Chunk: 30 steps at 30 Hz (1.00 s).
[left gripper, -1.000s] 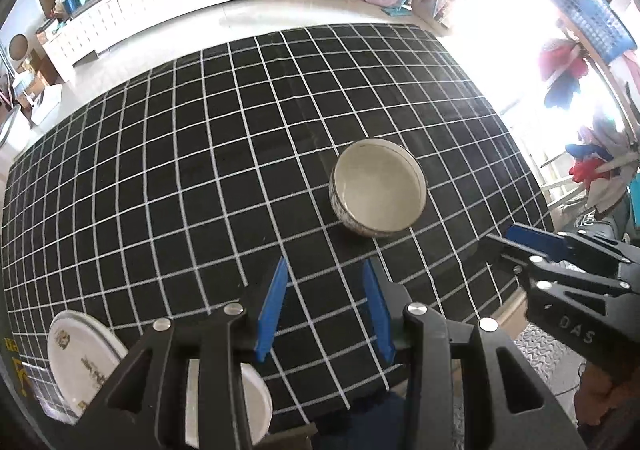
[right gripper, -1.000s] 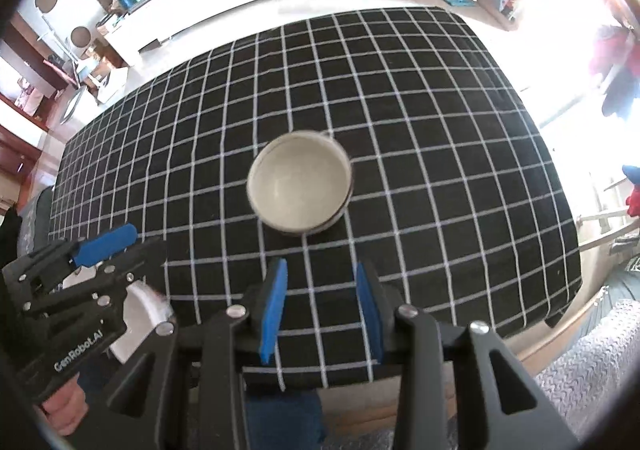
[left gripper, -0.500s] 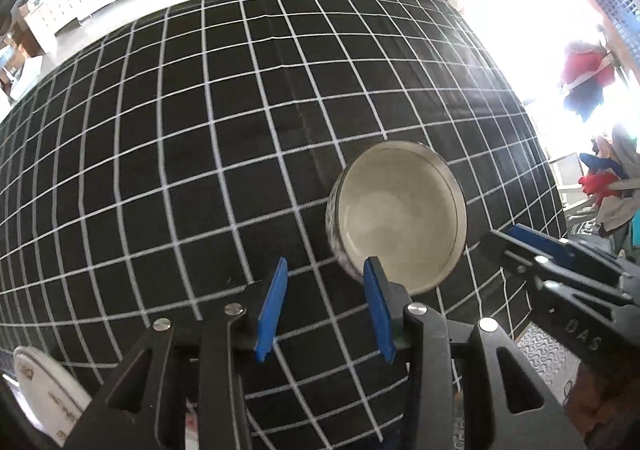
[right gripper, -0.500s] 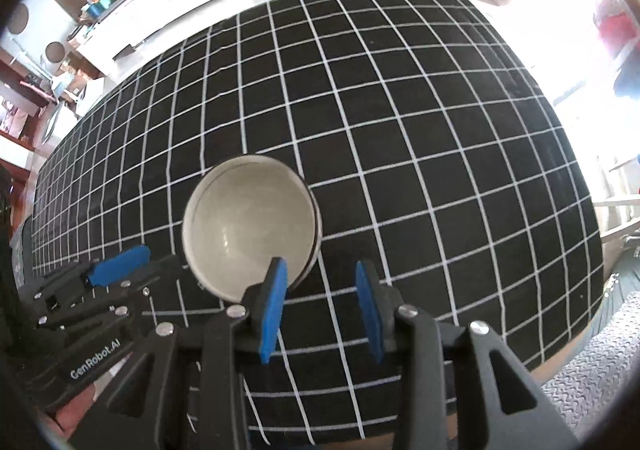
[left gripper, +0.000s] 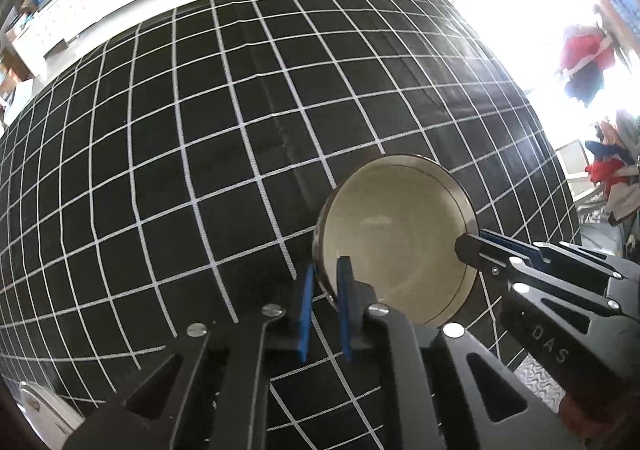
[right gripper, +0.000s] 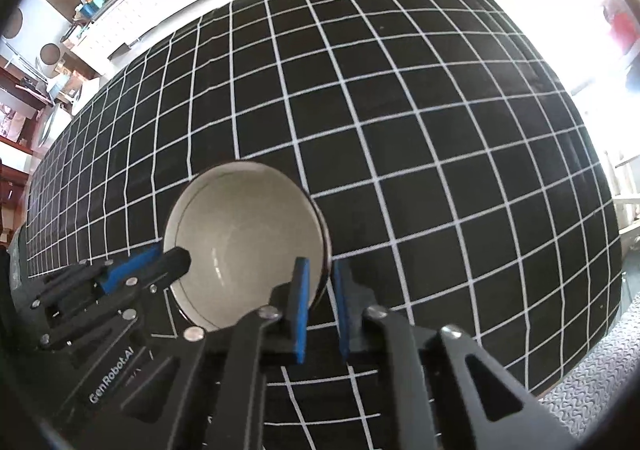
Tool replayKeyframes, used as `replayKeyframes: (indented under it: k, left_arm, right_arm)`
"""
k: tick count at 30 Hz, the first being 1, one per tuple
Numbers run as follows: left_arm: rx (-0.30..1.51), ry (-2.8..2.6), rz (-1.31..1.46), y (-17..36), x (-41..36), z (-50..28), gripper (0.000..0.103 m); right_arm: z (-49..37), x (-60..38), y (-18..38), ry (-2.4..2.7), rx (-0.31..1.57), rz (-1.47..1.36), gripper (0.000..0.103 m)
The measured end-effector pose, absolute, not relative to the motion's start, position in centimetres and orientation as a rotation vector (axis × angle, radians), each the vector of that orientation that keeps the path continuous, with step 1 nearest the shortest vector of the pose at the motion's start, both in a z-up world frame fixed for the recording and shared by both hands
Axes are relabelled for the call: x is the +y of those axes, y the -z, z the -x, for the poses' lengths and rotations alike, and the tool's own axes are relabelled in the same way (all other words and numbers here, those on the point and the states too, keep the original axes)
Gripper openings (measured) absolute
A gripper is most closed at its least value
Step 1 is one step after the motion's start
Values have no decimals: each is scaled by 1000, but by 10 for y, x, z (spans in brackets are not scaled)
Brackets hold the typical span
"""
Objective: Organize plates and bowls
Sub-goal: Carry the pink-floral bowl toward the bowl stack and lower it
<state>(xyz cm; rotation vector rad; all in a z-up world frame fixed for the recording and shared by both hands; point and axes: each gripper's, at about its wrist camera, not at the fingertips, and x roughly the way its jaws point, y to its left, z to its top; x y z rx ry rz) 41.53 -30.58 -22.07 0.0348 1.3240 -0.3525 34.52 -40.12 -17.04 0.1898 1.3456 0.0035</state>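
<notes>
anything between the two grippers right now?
The bowl: left gripper pinches its left rim, right gripper its right rim. Both wrist views show it.

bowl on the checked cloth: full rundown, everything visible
The bowl is round and looks ceramic, glazed cream-white inside with a thin dark line below the rim and a dark outer wall. It is empty and upright on the black, white-gridded tablecloth, near its front edge. The left hand-held gripper straddles its left rim, one pad inside, one outside; the right hand-held gripper straddles the opposite rim likewise. Both look closed on the wall.
</notes>
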Motion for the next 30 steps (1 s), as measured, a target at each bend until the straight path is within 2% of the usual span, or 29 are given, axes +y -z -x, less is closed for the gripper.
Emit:
replayKeyframes:
  k: [15, 30]
  left_arm:
    - [1330, 350, -121, 226, -317, -396, 9]
    - [1369, 303, -135, 230, -287, -317, 9]
  right_arm:
    - [-320, -383, 171, -13, 1379, -168, 13]
    - [-240, -346, 174, -56, 1410, -110, 13]
